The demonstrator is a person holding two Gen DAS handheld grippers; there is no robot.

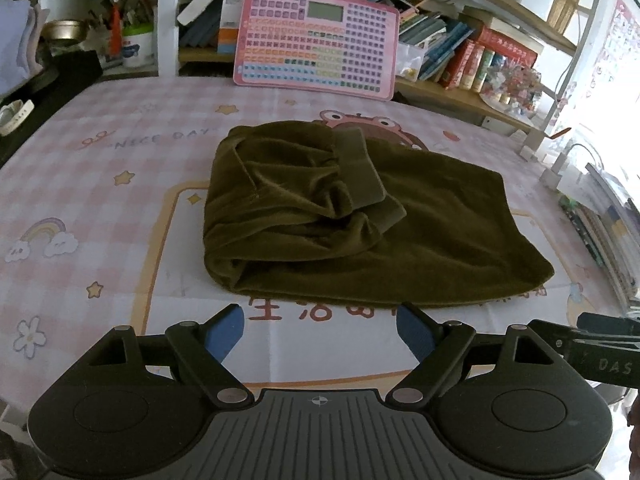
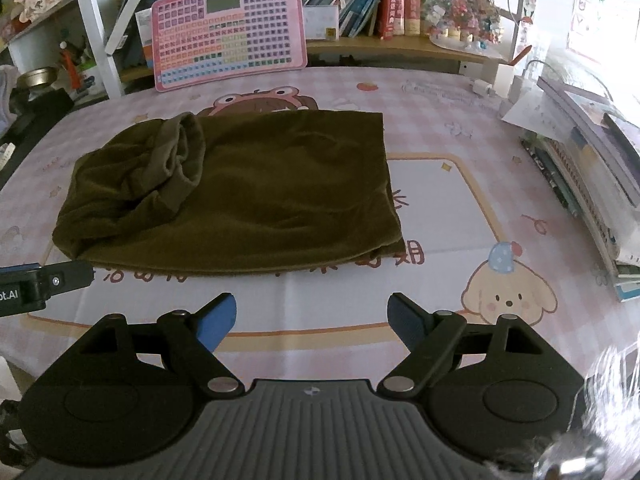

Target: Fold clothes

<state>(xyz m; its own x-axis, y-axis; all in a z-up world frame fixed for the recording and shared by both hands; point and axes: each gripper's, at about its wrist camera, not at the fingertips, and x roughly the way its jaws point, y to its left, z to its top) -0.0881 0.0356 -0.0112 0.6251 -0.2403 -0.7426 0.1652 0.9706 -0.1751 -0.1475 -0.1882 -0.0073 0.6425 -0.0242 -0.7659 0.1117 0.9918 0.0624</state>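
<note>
An olive-green velvet garment (image 1: 360, 224) lies folded into a rough rectangle on the pink cartoon tablecloth (image 1: 100, 184), its cuffed sleeves bunched on top at the left. It also shows in the right wrist view (image 2: 248, 192). My left gripper (image 1: 320, 320) is open and empty, hovering just short of the garment's near edge. My right gripper (image 2: 312, 312) is open and empty, a little back from the near edge toward its right half. The right gripper's body (image 1: 600, 352) shows in the left wrist view; the left gripper's finger (image 2: 60, 280) shows in the right wrist view.
A pink toy keyboard board (image 1: 316, 36) leans against the bookshelf (image 1: 460, 40) at the table's far edge. Stacked books and notebooks (image 2: 580, 168) lie along the right edge. A charger and cable (image 2: 504, 80) sit at the far right. Dark objects (image 1: 60, 76) sit at the far left.
</note>
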